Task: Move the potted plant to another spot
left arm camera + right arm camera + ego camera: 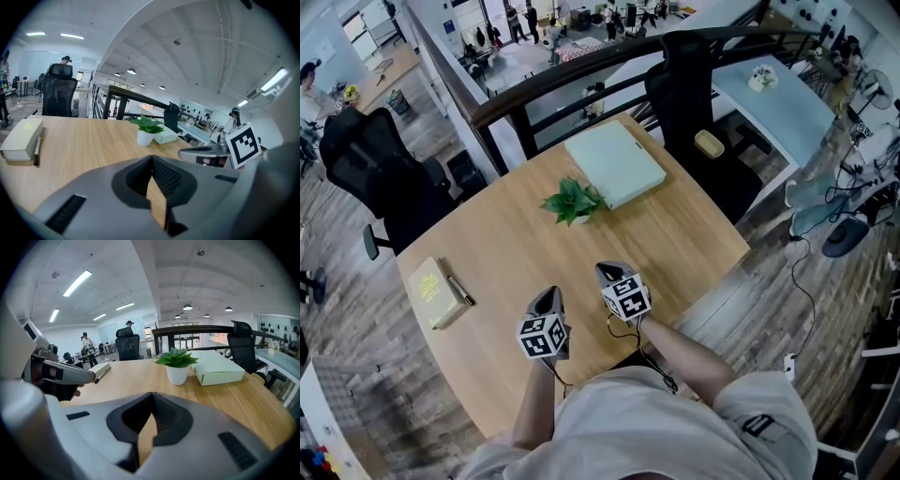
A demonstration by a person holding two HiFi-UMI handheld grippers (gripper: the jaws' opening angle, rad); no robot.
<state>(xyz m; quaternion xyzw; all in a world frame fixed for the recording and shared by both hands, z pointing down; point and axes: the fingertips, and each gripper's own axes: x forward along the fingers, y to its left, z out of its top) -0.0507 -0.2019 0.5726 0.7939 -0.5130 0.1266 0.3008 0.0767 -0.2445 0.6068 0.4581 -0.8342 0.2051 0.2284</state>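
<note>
The potted plant (574,203), green leaves in a small white pot, stands upright near the middle of the round wooden table (516,253). It also shows ahead in the left gripper view (147,131) and in the right gripper view (177,366). Both grippers hover over the table's near edge, well short of the plant. My left gripper (549,293) (152,158) has its jaws together with nothing between them. My right gripper (607,271) (152,394) sits beside it, also shut and empty.
A pale green flat box (614,162) lies just behind the plant. A yellowish notebook (434,292) with a pen (459,290) rests at the table's left. Black office chairs (380,173) (689,89) stand behind the table, along a dark railing (581,70).
</note>
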